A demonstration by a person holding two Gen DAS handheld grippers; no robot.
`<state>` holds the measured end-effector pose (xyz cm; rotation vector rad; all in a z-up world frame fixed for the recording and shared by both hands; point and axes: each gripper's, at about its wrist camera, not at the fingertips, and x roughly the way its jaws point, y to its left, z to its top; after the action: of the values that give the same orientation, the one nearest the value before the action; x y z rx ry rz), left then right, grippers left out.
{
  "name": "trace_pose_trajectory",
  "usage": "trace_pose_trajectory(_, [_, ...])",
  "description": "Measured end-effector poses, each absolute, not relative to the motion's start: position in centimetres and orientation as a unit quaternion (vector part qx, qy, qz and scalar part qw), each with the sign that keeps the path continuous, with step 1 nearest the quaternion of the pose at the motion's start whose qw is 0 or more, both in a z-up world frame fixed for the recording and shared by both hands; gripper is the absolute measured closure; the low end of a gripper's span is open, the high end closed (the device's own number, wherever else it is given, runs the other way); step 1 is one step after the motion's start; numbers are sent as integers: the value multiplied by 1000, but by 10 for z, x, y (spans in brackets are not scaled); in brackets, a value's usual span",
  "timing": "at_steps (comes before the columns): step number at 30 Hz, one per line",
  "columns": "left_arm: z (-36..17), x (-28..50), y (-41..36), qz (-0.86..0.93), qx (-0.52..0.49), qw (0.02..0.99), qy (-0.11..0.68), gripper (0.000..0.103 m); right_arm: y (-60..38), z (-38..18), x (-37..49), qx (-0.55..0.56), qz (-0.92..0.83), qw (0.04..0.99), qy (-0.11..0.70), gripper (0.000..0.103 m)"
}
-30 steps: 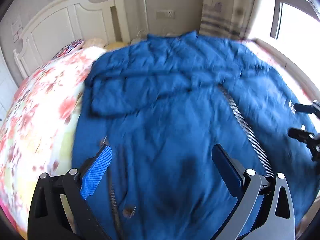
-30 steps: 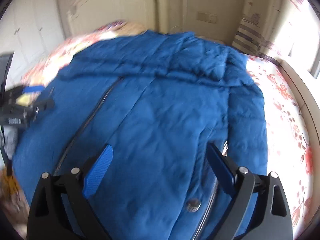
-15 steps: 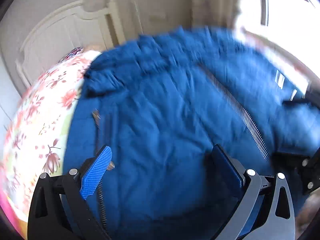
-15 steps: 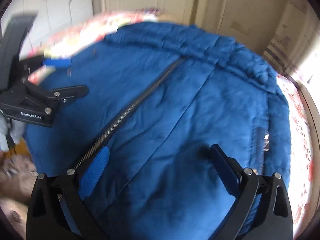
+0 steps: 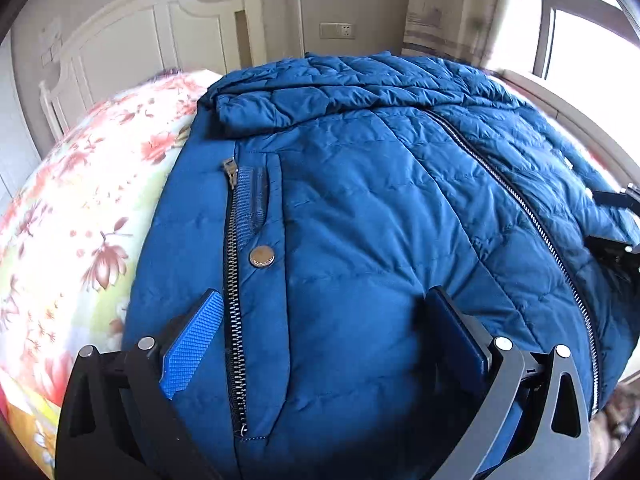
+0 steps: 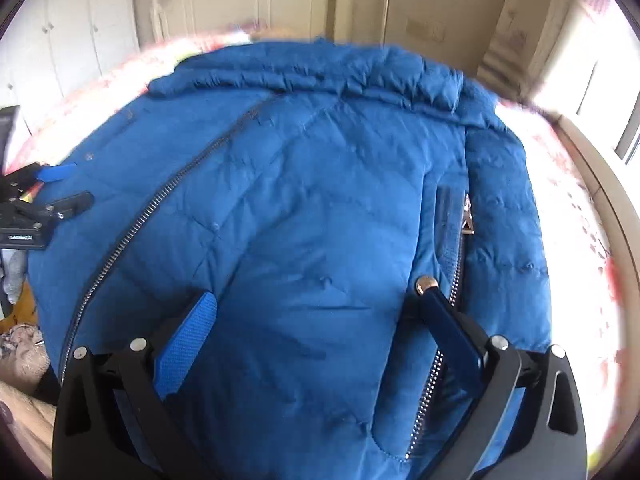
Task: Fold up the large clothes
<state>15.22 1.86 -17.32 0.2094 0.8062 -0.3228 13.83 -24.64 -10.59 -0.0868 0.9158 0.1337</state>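
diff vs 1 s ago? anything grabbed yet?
Both grippers moved in low toward the jacket's near hem: left gripper by one pocket zip, right gripper by the other. Nothing grabbed; both are open. The jacket stays spread on the bed, sleeves folded across.

Both claws are the same build: black angular frames with triangular cutouts and shiny silver screw heads at the pivots. Left claw [image 5: 326, 316] has a bright blue ribbed pad [image 5: 192, 344] on one finger and a darker navy one opposite. Right claw [image 6: 316, 320] matches it, blue textured pad [image 6: 184, 344] and all. Small white lettering sits on the left claw's body, too blurry to read.
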Motion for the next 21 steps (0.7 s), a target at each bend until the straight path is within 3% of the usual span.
trace_pose_trajectory(3, [-173,153,17,-154,103,902,391,4,-245,-101,142,-50,51,886,459,3])
trace_pose_trajectory(8, [-173,152,18,-158,101,903,387,4,-257,-78,130,-43,11,906,421,4])
trace_pose_trajectory(13, [-174,152,19,-159,99,903,387,4,-284,-110,132,11,6,893,450,2])
trace_pose_trajectory(21, [-170,149,23,-164,107,891,410,4,-304,-88,117,15,-28,905,424,3])
